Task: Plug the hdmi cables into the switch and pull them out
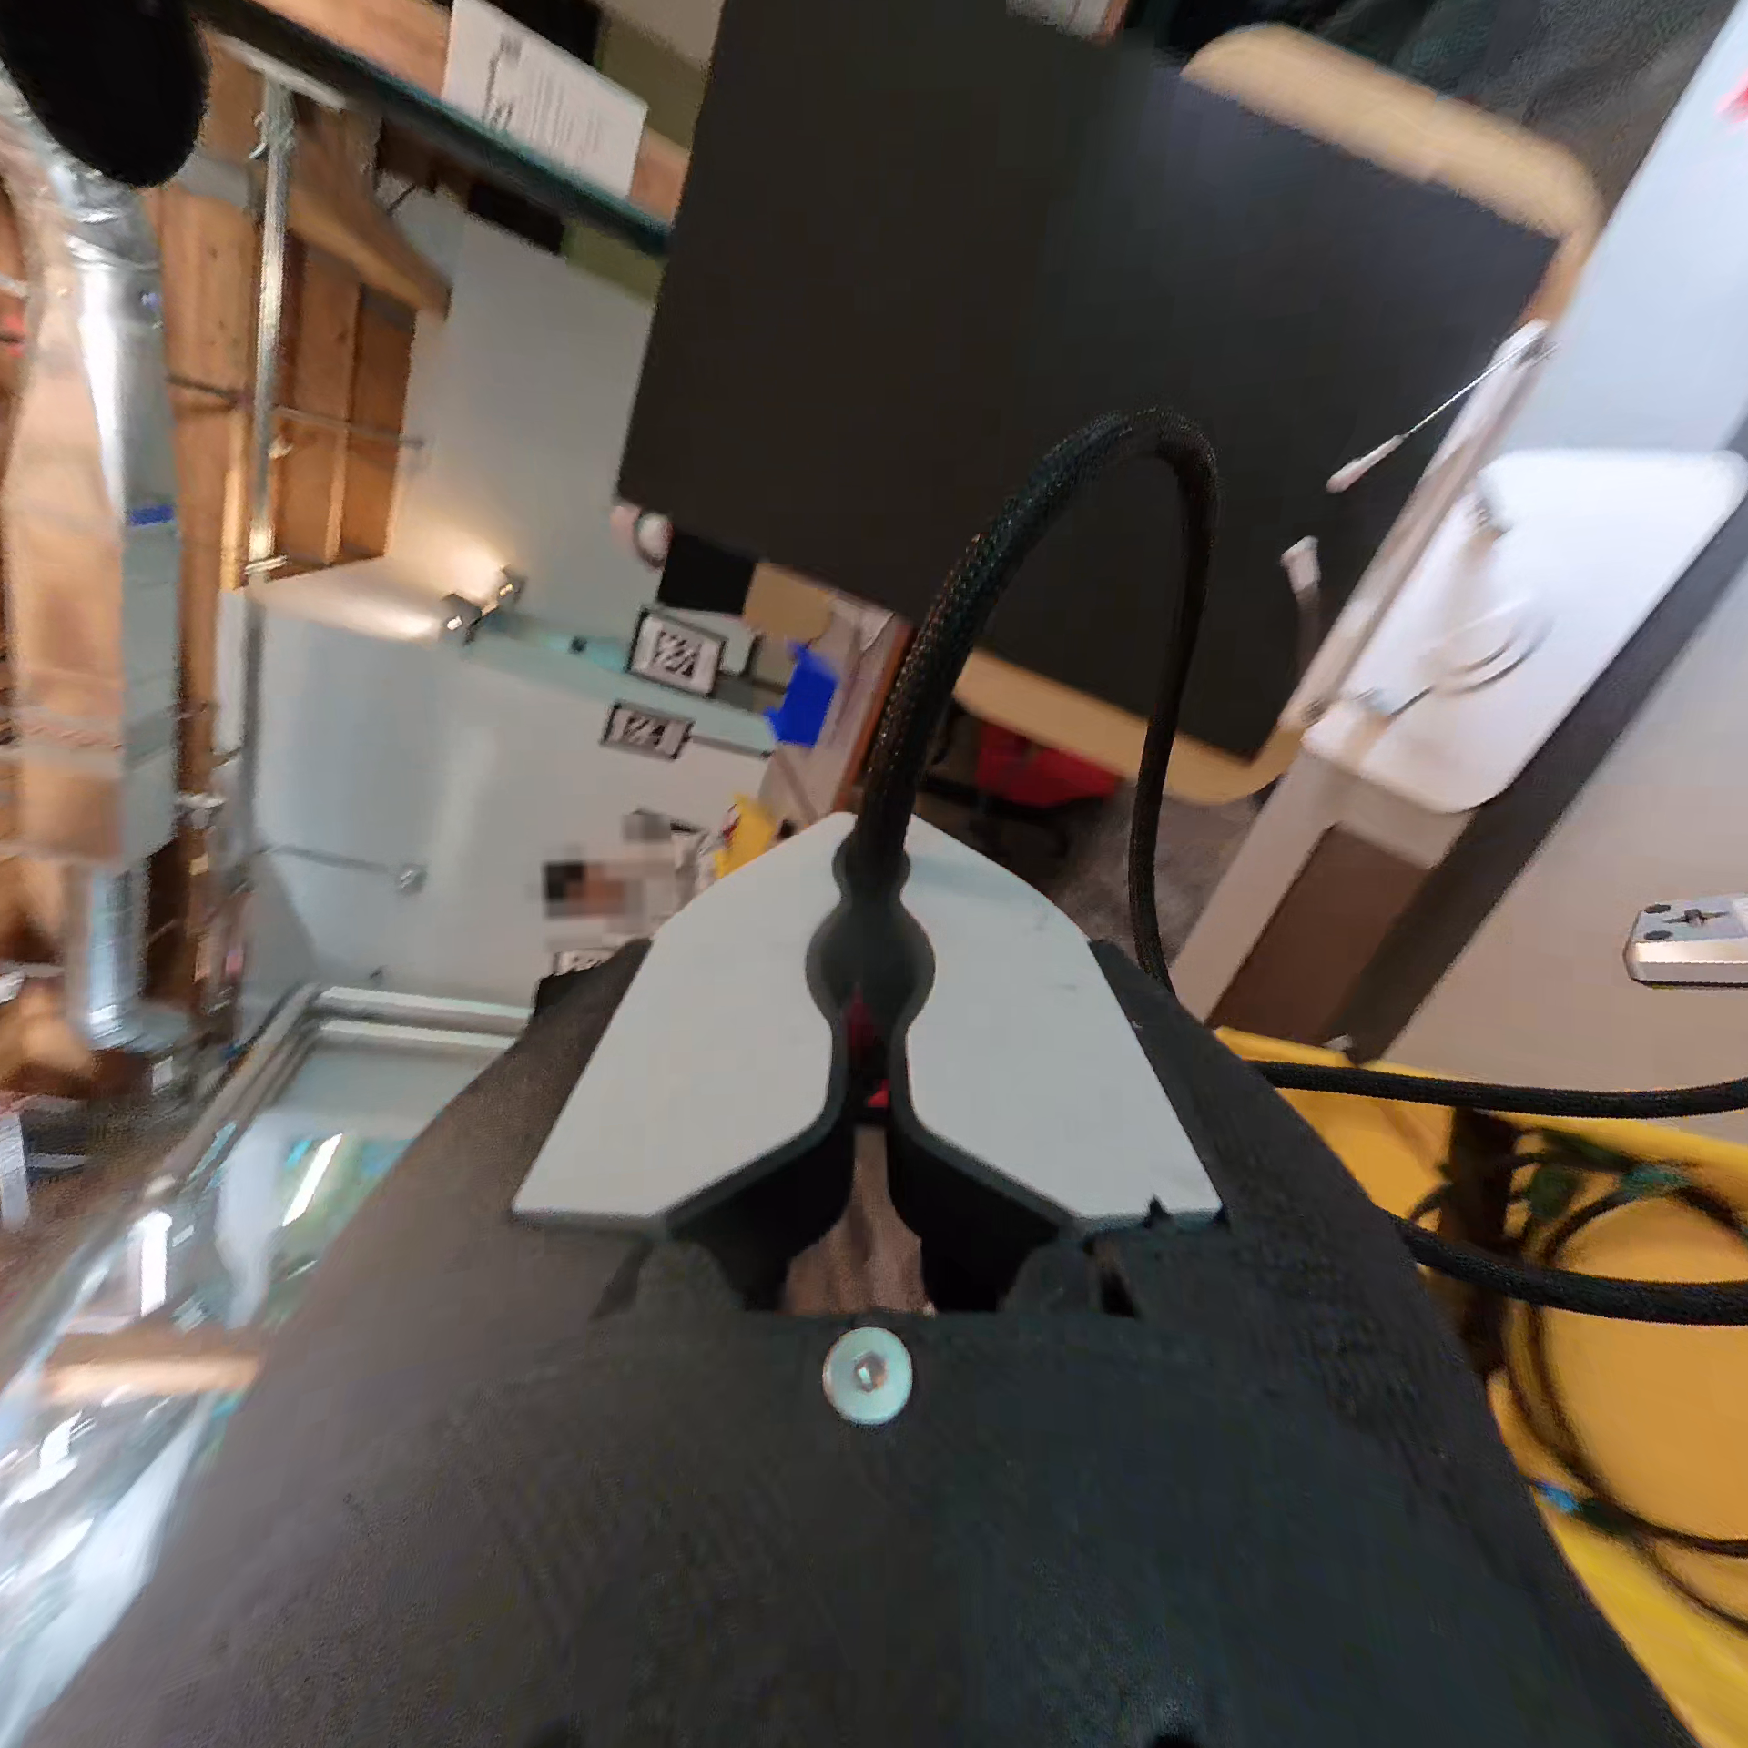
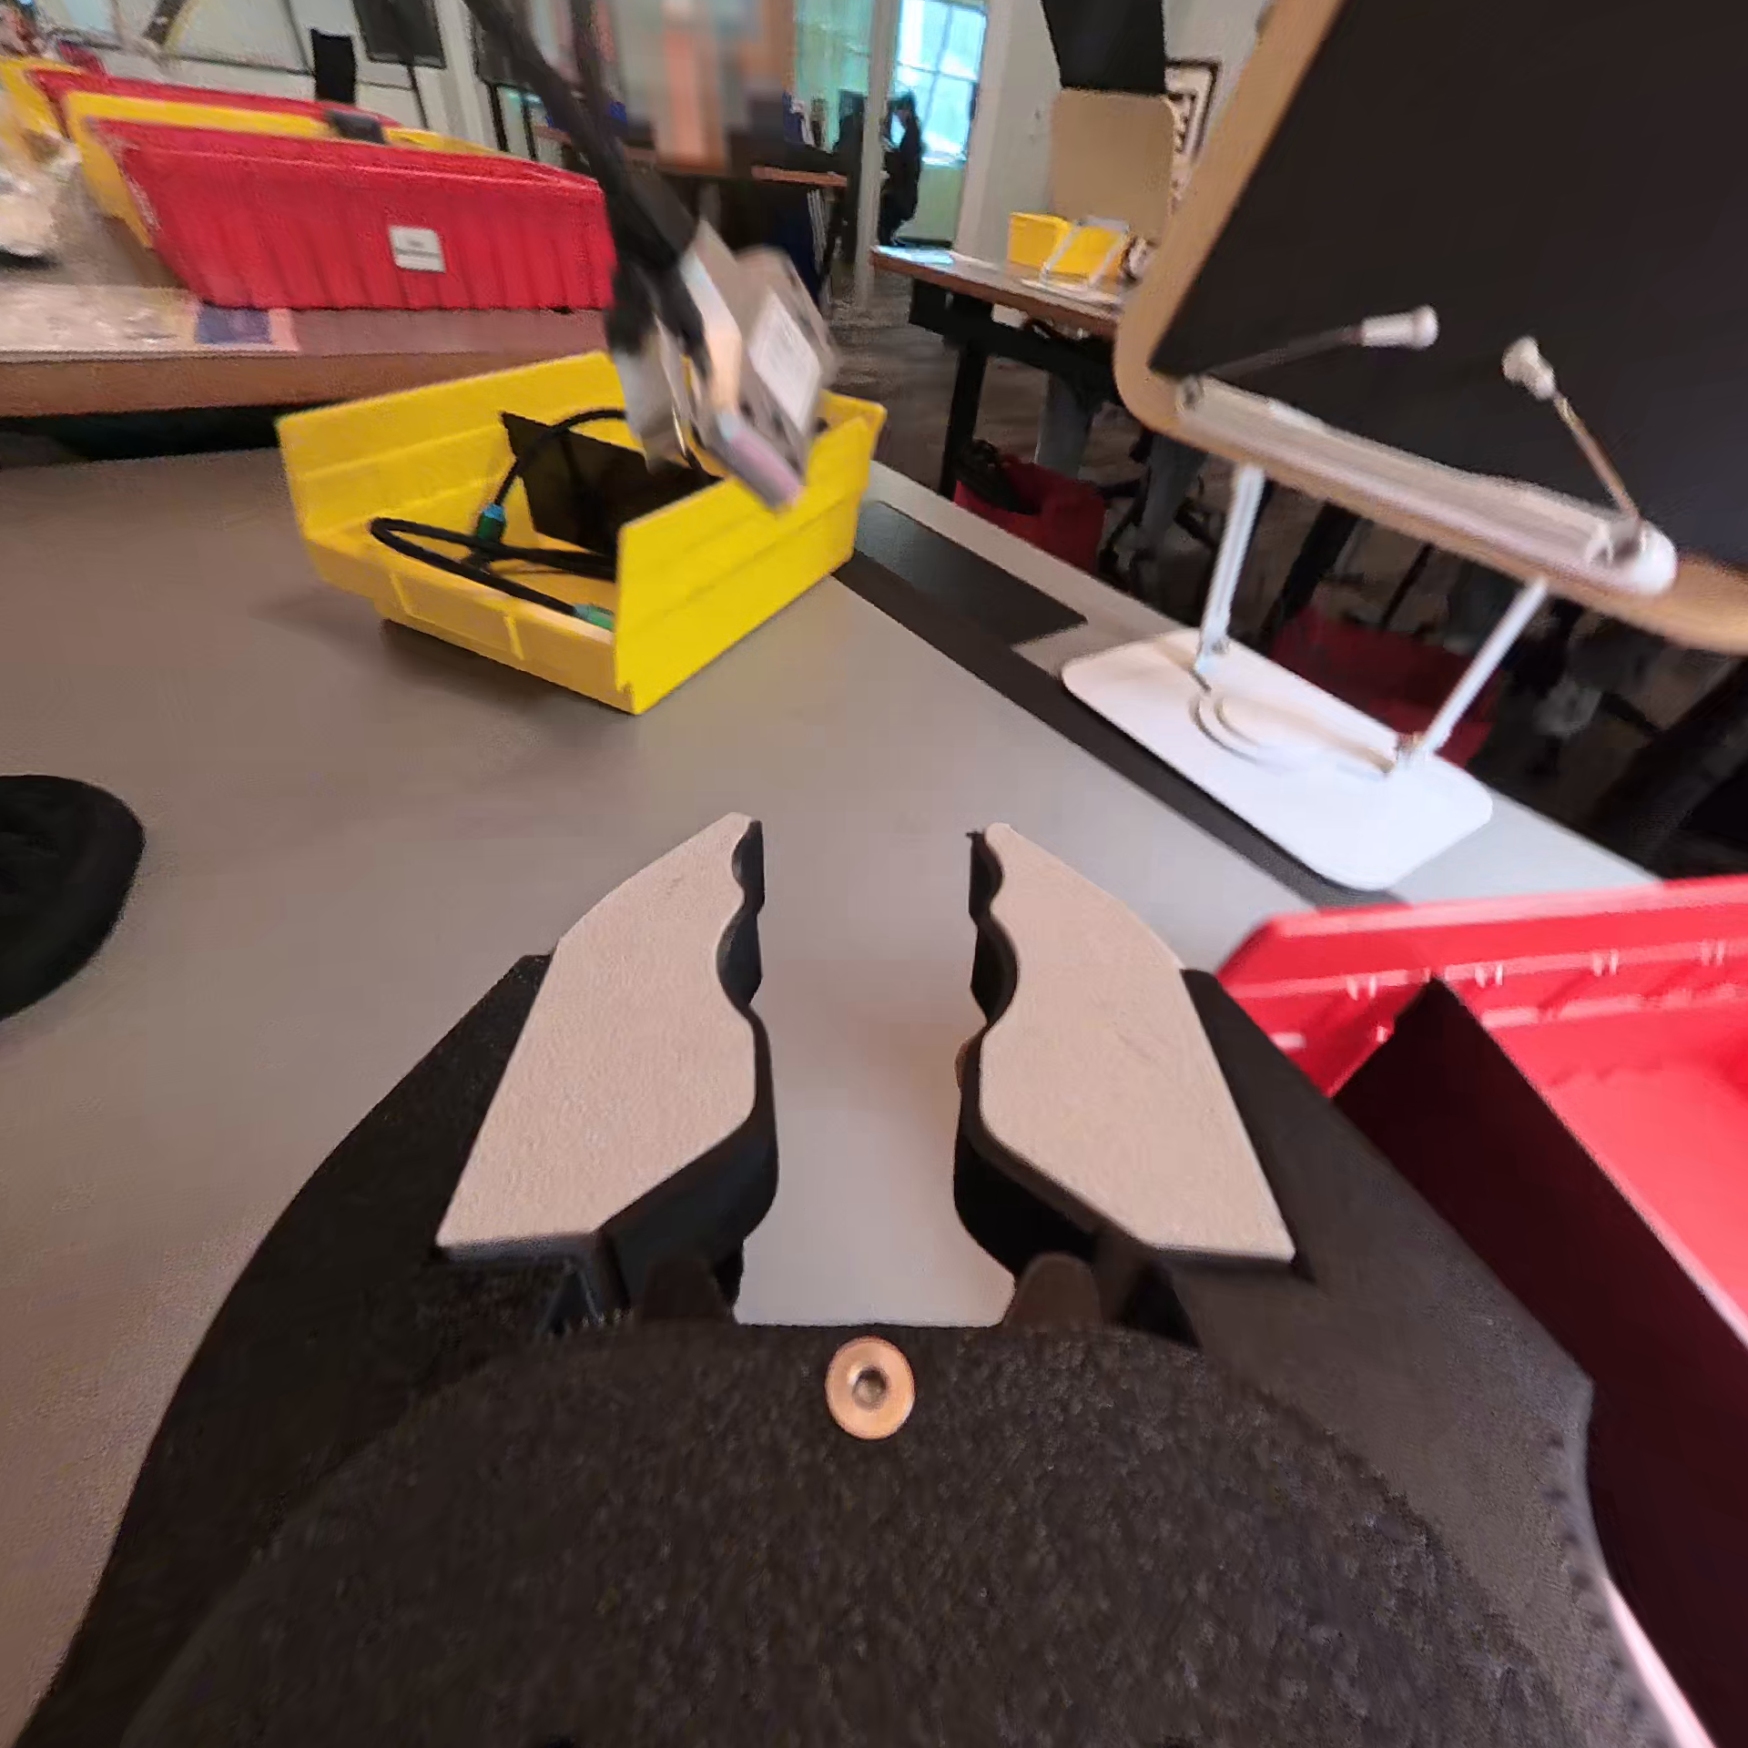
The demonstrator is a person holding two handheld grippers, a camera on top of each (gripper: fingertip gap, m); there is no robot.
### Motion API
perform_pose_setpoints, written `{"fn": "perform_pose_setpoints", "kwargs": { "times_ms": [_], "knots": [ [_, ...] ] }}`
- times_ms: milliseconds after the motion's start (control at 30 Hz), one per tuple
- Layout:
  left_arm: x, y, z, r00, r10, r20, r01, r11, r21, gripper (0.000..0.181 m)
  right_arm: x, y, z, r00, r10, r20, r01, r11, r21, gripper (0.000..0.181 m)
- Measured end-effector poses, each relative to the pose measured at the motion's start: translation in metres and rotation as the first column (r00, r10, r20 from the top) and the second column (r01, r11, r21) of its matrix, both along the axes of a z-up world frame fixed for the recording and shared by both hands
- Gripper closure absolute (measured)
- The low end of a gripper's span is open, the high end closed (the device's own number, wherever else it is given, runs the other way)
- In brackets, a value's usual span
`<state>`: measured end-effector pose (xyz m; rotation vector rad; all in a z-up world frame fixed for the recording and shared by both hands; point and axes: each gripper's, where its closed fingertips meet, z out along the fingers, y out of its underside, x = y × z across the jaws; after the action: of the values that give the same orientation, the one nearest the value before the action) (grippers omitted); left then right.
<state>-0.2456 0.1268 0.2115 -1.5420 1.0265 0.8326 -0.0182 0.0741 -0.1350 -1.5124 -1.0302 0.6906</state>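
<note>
The left claw (image 1: pixel 870 955) is clamped on a black braided HDMI cable (image 1: pixel 955 605) by its plug end, and the right claw (image 2: pixel 865 880) hangs half open and empty over the grey surface (image 2: pixel 284 804). The small silver switch (image 2: pixel 757 378) dangles in mid-air with cables seemingly plugged in, above the yellow bin (image 2: pixel 605 568), so I'd say unplugging is left.

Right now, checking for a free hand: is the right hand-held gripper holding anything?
No, the right hand-held gripper is open, with only bare table between its fingers.
</note>
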Motion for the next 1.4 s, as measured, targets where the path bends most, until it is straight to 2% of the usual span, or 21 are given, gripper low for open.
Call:
{"fn": "perform_pose_setpoints", "kwargs": {
  "times_ms": [100, 200, 300, 367, 400, 467, 567, 667, 767, 833, 867, 933, 1000, 1067, 1167, 1267, 1367, 1400],
  "knots": [
    [0.048, -0.004, -0.027, 0.992, -0.1, 0.08, 0.105, 0.992, -0.065, 0.181, -0.02, -0.02, 0.024, 0.994, 0.073, 0.084, -0.078, 0.995, 0.063, 0.136],
    [0.097, -0.012, -0.052, 0.972, -0.177, 0.153, 0.197, 0.973, -0.124, 0.181, -0.04, -0.031, 0.031, 0.966, 0.082, 0.245, -0.122, 0.981, 0.152, 0.132],
    [0.138, -0.019, -0.069, 0.952, -0.23, 0.202, 0.265, 0.949, -0.173, 0.181, -0.057, -0.039, 0.001, 0.88, 0.103, 0.465, -0.183, 0.974, 0.13, 0.134],
    [0.156, -0.021, -0.077, 0.941, -0.244, 0.233, 0.293, 0.933, -0.207, 0.18, -0.063, -0.042, -0.022, 0.826, 0.117, 0.552, -0.216, 0.969, 0.119, 0.152],
    [0.161, -0.021, -0.08, 0.94, -0.245, 0.237, 0.298, 0.928, -0.224, 0.18, -0.064, -0.039, -0.028, 0.821, 0.093, 0.563, -0.208, 0.967, 0.145, 0.166],
    [0.165, -0.018, -0.089, 0.946, -0.237, 0.221, 0.292, 0.919, -0.264, 0.179, -0.065, -0.038, -0.033, 0.824, 0.096, 0.558, -0.217, 0.964, 0.155, 0.17],
    [0.163, -0.009, -0.102, 0.945, -0.241, 0.22, 0.299, 0.91, -0.286, 0.177, -0.064, -0.041, -0.026, 0.847, 0.138, 0.514, -0.24, 0.961, 0.138, 0.172],
    [0.161, -0.005, -0.115, 0.912, -0.245, 0.329, 0.355, 0.873, -0.335, 0.174, -0.065, -0.049, -0.01, 0.872, 0.22, 0.437, -0.278, 0.958, 0.073, 0.172],
    [0.153, -0.007, -0.112, 0.826, -0.25, 0.506, 0.447, 0.837, -0.315, 0.157, -0.061, -0.051, 0.008, 0.891, 0.272, 0.363, -0.307, 0.951, 0.042, 0.174],
    [0.14, -0.011, -0.099, 0.752, -0.251, 0.61, 0.48, 0.842, -0.246, 0.145, -0.057, -0.053, 0.022, 0.906, 0.322, 0.275, -0.332, 0.943, -0.009, 0.174],
    [0.133, -0.017, -0.089, 0.7, -0.274, 0.66, 0.504, 0.844, -0.185, 0.139, -0.055, -0.052, 0.029, 0.911, 0.338, 0.236, -0.341, 0.94, -0.031, 0.174],
    [0.118, -0.036, -0.071, 0.568, -0.342, 0.749, 0.552, 0.833, -0.038, 0.142, -0.049, -0.048, 0.04, 0.919, 0.359, 0.164, -0.356, 0.933, -0.049, 0.174],
    [0.105, -0.055, -0.071, 0.429, -0.395, 0.813, 0.592, 0.802, 0.077, 0.146, -0.042, -0.041, 0.049, 0.923, 0.374, 0.092, -0.367, 0.926, -0.085, 0.173],
    [0.101, -0.065, -0.098, 0.326, -0.386, 0.863, 0.636, 0.765, 0.102, 0.146, -0.036, -0.035, 0.06, 0.92, 0.392, 0.008, -0.388, 0.913, -0.124, 0.173],
    [0.118, -0.064, -0.177, 0.261, -0.26, 0.93, 0.741, 0.671, -0.02, 0.137, -0.031, -0.035, 0.079, 0.887, 0.443, -0.132, -0.462, 0.866, -0.192, 0.173],
    [0.151, -0.067, -0.25, 0.243, -0.132, 0.961, 0.851, 0.504, -0.146, 0.127, -0.034, -0.044, 0.089, 0.84, 0.504, -0.201, -0.54, 0.815, -0.213, 0.175],
    [0.174, -0.078, -0.292, 0.214, -0.08, 0.974, 0.931, 0.32, -0.178, 0.121, -0.037, -0.066, 0.099, 0.763, 0.587, -0.27, -0.642, 0.738, -0.207, 0.175],
    [0.18, -0.086, -0.298, 0.177, -0.073, 0.982, 0.958, 0.24, -0.155, 0.122, -0.036, -0.074, 0.102, 0.731, 0.62, -0.287, -0.678, 0.706, -0.203, 0.175]
  ]
}}
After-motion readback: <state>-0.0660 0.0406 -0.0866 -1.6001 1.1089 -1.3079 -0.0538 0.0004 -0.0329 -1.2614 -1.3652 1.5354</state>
